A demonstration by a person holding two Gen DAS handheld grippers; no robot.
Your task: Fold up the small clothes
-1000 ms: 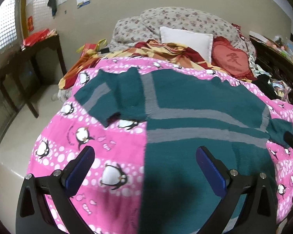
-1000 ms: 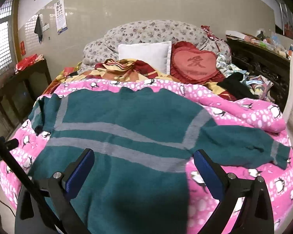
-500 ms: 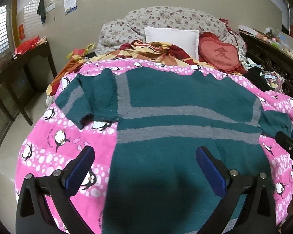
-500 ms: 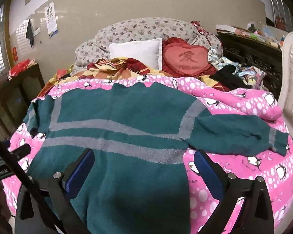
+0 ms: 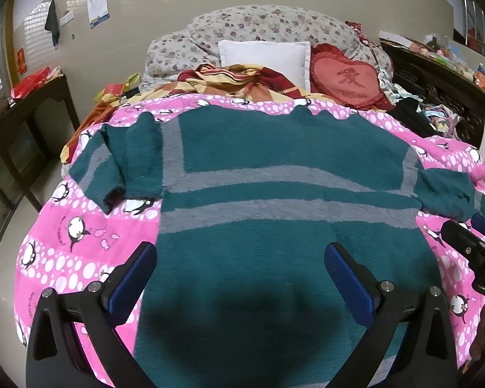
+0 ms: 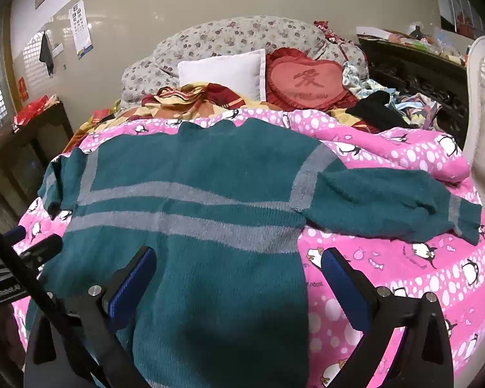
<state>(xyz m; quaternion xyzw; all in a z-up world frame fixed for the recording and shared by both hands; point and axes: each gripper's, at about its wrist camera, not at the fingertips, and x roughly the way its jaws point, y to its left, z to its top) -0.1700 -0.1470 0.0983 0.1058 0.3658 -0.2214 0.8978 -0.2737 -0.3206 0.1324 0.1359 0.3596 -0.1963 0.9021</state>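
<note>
I am working two handheld grippers over a bed covered by a pink penguin-print quilt (image 5: 80,258); a teal sweater (image 5: 274,168) with grey bands lies spread flat on it, hem toward me and neckline toward the pillows, so its long axis runs straight away from both sets of fingers; starting at the far left, the sweater's left sleeve (image 5: 113,165) is bent back on itself beside the body, cuff pointing toward me, resting on the quilt ahead and to the left of my left gripper (image 5: 241,260); that gripper's blue-padded fingers stand wide apart with nothing between them, hovering above the lower body of the sweater, its left finger over the sweater's left edge; moving right, my right gripper (image 6: 239,262) is likewise spread wide and empty, its left finger over the teal knit and its right finger over bare quilt just past the sweater's right edge; furthest right, the right sleeve (image 6: 388,203) stretches outward across the quilt, cuff well apart from the body, lying ahead and to the right of the right fingers; my judgement is that each sleeve belongs to the arm on its own side, the right arm being nearer the outstretched sleeve, which would be folded inward across the body.
</note>
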